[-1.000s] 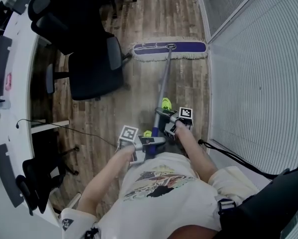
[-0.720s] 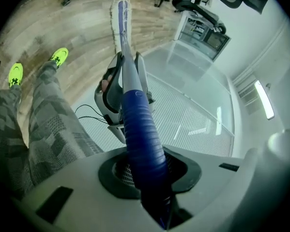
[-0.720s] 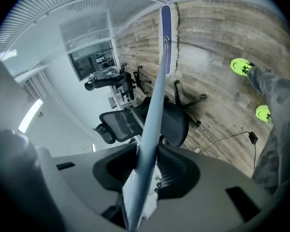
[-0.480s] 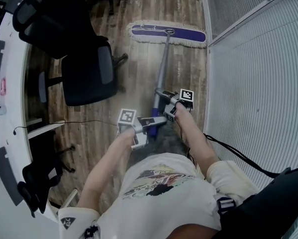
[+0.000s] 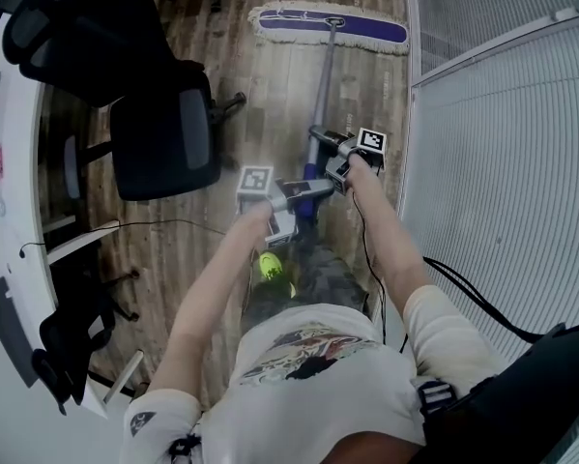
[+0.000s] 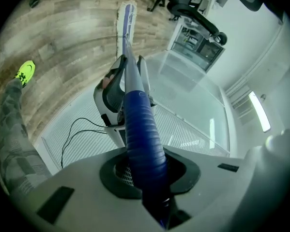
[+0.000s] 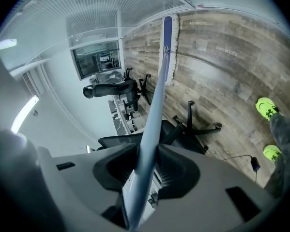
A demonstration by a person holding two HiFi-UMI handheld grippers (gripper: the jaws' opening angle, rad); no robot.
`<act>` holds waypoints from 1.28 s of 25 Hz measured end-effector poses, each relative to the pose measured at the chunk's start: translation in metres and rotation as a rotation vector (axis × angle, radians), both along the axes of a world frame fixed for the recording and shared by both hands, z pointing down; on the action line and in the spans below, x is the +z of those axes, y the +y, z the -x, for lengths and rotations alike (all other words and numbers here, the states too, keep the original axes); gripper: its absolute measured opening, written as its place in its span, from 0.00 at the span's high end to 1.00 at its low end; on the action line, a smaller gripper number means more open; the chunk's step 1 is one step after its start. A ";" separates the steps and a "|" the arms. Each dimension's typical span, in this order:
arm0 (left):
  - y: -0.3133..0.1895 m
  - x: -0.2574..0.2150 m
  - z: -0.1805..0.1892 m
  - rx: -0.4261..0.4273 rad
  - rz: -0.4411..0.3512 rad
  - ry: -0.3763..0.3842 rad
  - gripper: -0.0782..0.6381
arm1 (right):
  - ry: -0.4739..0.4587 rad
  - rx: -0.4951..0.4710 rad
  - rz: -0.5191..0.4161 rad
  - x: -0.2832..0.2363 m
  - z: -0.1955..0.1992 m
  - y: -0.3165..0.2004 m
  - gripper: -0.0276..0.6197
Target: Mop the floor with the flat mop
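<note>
Across the wood floor [image 5: 270, 95], the flat mop [image 5: 330, 25] had slid farther ahead; both arms [image 5: 217, 278] reached out, left hand-held gripper [image 5: 306, 191] just tightening on its blue grip [image 6: 142, 129], right hand-held gripper [image 5: 323, 141] clamped on the pole [image 7: 152, 115].

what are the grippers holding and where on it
The flat mop: left gripper on its blue ribbed grip, right gripper on the bare pole further down.

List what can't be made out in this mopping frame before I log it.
- Head view: the person's torso hides the feet, apart from one shoe.
- Head view: the desk is cut off by the left edge, and the items on it are too small to identify.
- All views: the mop head is too small to judge its dirt or floor contact.
</note>
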State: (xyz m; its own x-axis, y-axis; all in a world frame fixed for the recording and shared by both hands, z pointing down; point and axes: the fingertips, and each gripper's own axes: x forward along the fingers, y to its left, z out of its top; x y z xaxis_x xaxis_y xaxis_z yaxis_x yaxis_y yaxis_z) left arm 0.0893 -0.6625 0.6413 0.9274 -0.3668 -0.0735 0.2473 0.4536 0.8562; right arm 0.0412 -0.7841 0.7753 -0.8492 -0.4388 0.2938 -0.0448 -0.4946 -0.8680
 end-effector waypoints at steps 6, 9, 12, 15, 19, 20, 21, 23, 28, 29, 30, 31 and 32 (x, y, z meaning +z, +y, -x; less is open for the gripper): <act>0.030 0.012 0.001 -0.005 0.030 -0.005 0.81 | 0.011 0.028 0.026 0.011 0.000 0.029 0.76; 0.058 0.008 0.004 0.043 0.030 -0.008 0.81 | 0.008 0.021 0.025 0.009 0.004 0.055 0.76; 0.097 0.002 0.011 0.080 0.033 -0.002 0.81 | 0.004 0.026 0.025 0.000 0.014 0.093 0.76; 0.146 -0.006 0.020 0.106 0.040 0.010 0.81 | 0.012 0.018 0.028 -0.006 0.024 0.141 0.76; 0.227 -0.018 0.031 0.150 0.044 0.010 0.81 | 0.012 0.018 0.039 -0.014 0.035 0.222 0.76; 0.248 -0.021 0.034 0.160 0.045 0.009 0.81 | 0.010 0.020 0.042 -0.017 0.039 0.244 0.76; 0.269 -0.023 0.037 0.172 0.046 0.007 0.81 | 0.010 0.020 0.046 -0.019 0.042 0.265 0.76; 0.315 -0.027 0.042 0.201 0.044 0.003 0.81 | 0.010 0.027 0.049 -0.023 0.047 0.310 0.76; 0.437 -0.036 0.048 0.249 0.037 0.003 0.81 | 0.005 0.090 0.055 -0.030 0.053 0.429 0.76; 0.447 -0.037 0.050 0.248 0.042 0.002 0.81 | 0.006 0.089 0.058 -0.030 0.054 0.440 0.76; 0.453 -0.037 0.051 0.251 0.048 0.000 0.81 | 0.007 0.080 0.062 -0.030 0.055 0.447 0.76; 0.459 -0.038 0.052 0.256 0.052 -0.004 0.81 | 0.008 0.068 0.066 -0.029 0.056 0.452 0.76; 0.464 -0.038 0.054 0.261 0.053 -0.008 0.81 | 0.011 0.061 0.069 -0.028 0.057 0.458 0.76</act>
State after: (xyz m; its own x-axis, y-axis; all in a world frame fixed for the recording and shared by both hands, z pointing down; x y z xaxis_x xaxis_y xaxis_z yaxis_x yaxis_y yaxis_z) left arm 0.0357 -0.1984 0.6031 0.9916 -0.1185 -0.0527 0.1094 0.5455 0.8309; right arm -0.0155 -0.3262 0.7472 -0.8183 -0.4677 0.3342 -0.0217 -0.5557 -0.8311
